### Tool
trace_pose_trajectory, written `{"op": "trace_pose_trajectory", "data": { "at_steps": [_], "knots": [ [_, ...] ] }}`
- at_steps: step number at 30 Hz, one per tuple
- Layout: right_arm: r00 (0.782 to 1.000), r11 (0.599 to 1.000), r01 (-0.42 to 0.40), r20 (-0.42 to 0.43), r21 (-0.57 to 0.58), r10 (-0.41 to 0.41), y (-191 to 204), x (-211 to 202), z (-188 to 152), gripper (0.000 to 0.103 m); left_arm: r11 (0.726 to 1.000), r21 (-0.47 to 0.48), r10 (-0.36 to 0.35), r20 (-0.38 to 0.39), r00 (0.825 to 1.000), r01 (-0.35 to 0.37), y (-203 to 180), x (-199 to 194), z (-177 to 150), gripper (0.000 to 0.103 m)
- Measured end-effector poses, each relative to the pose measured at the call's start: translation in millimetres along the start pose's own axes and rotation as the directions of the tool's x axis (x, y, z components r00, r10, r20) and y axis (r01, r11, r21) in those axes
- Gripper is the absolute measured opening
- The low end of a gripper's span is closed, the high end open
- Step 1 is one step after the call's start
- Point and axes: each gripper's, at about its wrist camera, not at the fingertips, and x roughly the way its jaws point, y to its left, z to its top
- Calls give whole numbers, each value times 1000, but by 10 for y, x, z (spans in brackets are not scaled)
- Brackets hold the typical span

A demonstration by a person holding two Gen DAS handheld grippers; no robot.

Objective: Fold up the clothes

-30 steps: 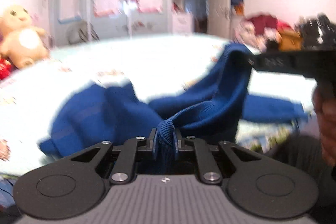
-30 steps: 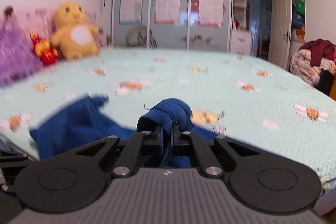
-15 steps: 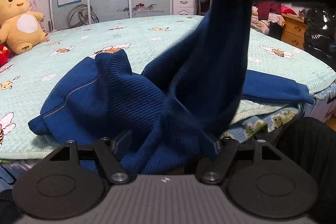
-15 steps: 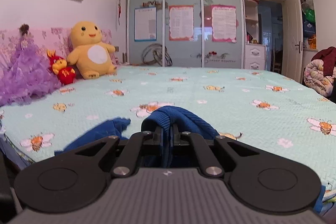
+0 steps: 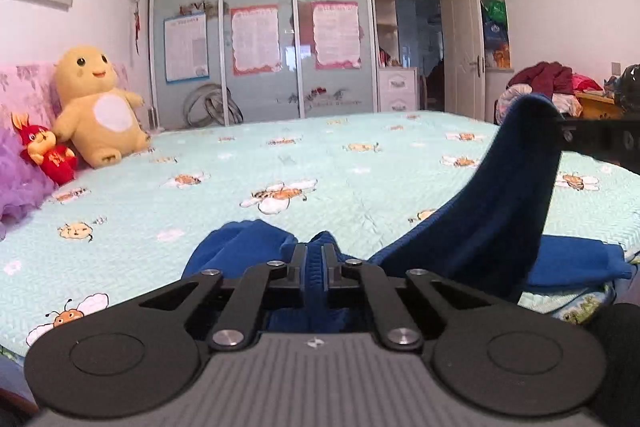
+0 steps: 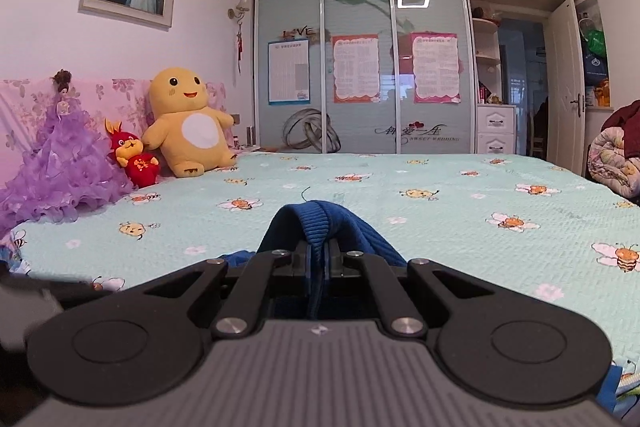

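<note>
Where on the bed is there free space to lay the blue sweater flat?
The middle of the bedspread is bare, between the blue sweater and the wardrobe doors. The left end is crowded: yellow plush, red plush, purple doll.

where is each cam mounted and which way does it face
Left wrist: on the left gripper, facing across the bed to the wardrobe; its jaws pinch the blue sweater; the right gripper enters at right.
Right wrist: on the right gripper, facing the same way; its jaws pinch the sweater's ribbed edge.
Shared: sweater, bed, wardrobe, yellow plush toy.
</note>
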Motion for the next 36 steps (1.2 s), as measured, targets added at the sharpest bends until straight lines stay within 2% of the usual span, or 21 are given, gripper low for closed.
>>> {"op": "trace_pose_trajectory", "data": {
  "at_steps": [1,3,5,7,9,13,16,19,21,23,27,32,36],
  "knots": [
    [1000,1000,-1,-2,0,1,1,-2,-5,4,999,-31,-23,-15,1000,22,17,7,-9,14],
    [1000,1000,-4,-4,2,4,24,-4,-7,4,995,-54,-85,-27,996,84,-13,-9,-60,59],
    [1000,1000,-6,-5,3,6,31,-8,-1,4,987,-77,-148,-37,988,144,-44,-26,-112,76],
    [1000,1000,-7,-6,4,7,27,-15,9,4,976,-66,-208,-39,977,206,-105,-31,-153,77],
    [1000,1000,-5,-8,6,5,24,-22,-6,4,970,-58,-239,-41,970,236,-132,-16,-175,82],
    [1000,1000,0,-12,6,0,23,-17,-2,4,961,-57,-272,-51,961,269,-150,15,-182,84],
    [1000,1000,-6,-13,3,6,44,-24,-10,4,980,-24,-197,-85,977,196,-196,113,-194,85],
    [1000,1000,-13,-12,-7,13,65,-34,-26,4,987,-78,-147,-139,979,138,-85,223,-211,80],
    [1000,1000,-17,-19,-9,16,72,-32,-42,4,985,-128,-139,-179,974,117,4,286,-229,53],
    [999,1000,-20,-27,-10,20,78,-31,-57,4,983,-156,-129,-213,968,97,59,332,-271,35],
    [999,999,-31,-41,-16,30,112,-33,-87,4,983,-158,-126,-196,973,95,98,286,-248,6],
    [999,999,-31,-32,-39,30,165,-65,-92,4,995,-88,-47,-55,997,42,162,87,-38,5],
    [999,999,-33,-31,-24,32,139,-72,-87,4,1000,-31,8,98,995,-5,181,-118,278,4]
  ]
}}
